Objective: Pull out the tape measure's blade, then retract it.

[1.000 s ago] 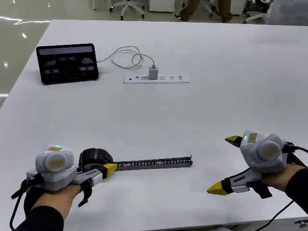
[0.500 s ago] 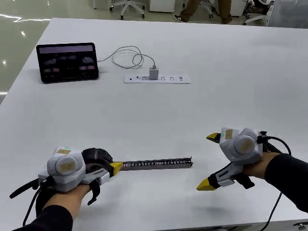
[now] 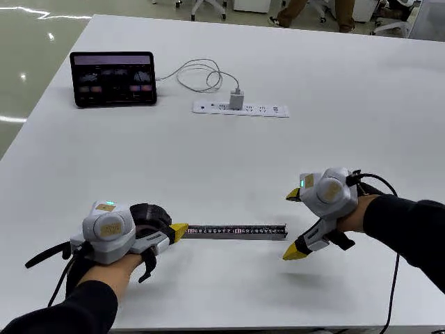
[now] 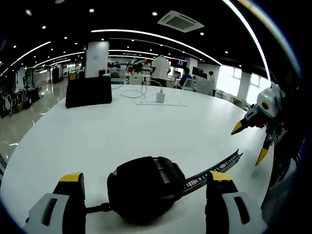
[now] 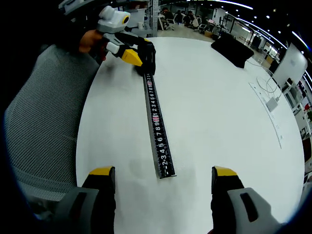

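Near the front edge of the white tabletop (image 3: 292,83), toward its left corner, sits the black tape measure case (image 3: 148,217). My left claw (image 4: 146,177) is spread wide with one yellow-tipped jaw on each side of the case. In the left gripper view I see a gap between each jaw and the case, so I read this claw as open, bracketing the case and not pinching it.

From the case the blade (image 5: 157,122) lies flat along the front edge, running toward the right edge of the tabletop. My right claw (image 3: 292,224) hangs just beside the blade's hooked end (image 5: 166,173), jaws apart and gripping nothing. In the right gripper view the hook lies between the two jaw tips.

My judgement: the pull-out step is in hand, with part of the blade already drawn. The next move calls for closing the right claw on the hook end and closing the left on the case, so the case does not slide.

Readable writing: the blade's printed numerals run 2 to 9 from the hook, followed by a red mark. I can read no brand on the case.

Toward the far left corner stands a dark tablet (image 3: 113,78), its screen text too small to read, with a white power strip (image 3: 240,108) nearer the far edge
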### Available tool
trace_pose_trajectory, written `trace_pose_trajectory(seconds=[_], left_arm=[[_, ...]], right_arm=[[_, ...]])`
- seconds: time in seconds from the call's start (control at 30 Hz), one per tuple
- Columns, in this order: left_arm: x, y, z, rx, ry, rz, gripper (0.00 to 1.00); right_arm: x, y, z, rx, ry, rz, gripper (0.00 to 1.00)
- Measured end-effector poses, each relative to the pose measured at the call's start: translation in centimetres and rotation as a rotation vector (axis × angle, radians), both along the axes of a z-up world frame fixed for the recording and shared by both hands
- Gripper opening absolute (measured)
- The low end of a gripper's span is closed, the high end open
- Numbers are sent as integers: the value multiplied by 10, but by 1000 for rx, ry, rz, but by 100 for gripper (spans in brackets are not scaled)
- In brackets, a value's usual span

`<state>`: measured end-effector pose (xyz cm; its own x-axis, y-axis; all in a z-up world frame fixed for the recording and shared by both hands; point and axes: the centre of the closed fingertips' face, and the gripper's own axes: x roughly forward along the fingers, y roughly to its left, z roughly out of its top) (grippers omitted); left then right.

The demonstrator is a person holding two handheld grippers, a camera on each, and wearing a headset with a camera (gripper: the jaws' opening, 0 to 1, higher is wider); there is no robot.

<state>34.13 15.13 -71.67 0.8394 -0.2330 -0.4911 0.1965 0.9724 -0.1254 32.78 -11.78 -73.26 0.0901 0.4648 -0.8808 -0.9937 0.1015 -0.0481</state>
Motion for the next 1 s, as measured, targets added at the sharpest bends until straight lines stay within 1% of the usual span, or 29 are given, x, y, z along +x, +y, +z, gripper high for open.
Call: trace_pose_trajectory(seconds=[0.07,0.2,0.23,0.27,0.33,0.4,0.43,0.47,0.5,0.57,0.6,0.67,0.7,0.77,0.83,1.0], left_arm=[[0,0,-1,3,4,-2,100],[0,0,1,0,-4,-1,100],[0,0,1,0,-3,0,100],[0,1,1,-1,-2,2,100],[0,0,1,-10,-3,2,100],[0,-1,1,-10,-1,-2,100],[0,-2,0,-9,1,-5,100],[-1,-2,0,-11,4,-7,99],[-1,-3,-2,-11,8,-9,99],[-2,-3,-2,-9,12,-10,99],[-2,-3,-2,-10,10,-9,99],[-2,-2,-2,-8,7,-10,99],[-2,-3,-2,-5,7,-12,99],[-2,-3,-3,-1,10,-16,99],[-2,-3,-3,-2,9,-17,99],[-2,-4,-3,-4,10,-20,96]], right_arm=[[-1,0,-3,-4,4,24,71],[5,-2,-9,-16,14,31,63],[6,-2,-10,-16,24,26,59],[3,-2,-10,-6,57,19,53],[4,-3,-12,-13,56,28,45],[4,-3,-15,-20,57,33,41],[2,-3,-15,-25,67,42,38],[1,-4,-16,-29,69,48,33],[0,-5,-18,-41,67,53,31],[0,-8,-22,-56,63,65,30],[-1,-9,-24,-68,60,83,27],[-1,-10,-25,-76,63,84,23],[-1,-10,-25,-79,64,85,23],[0,-11,-26,-87,54,102,20],[2,-10,-26,-91,43,99,17],[3,-6,-28,-90,47,107,15]])
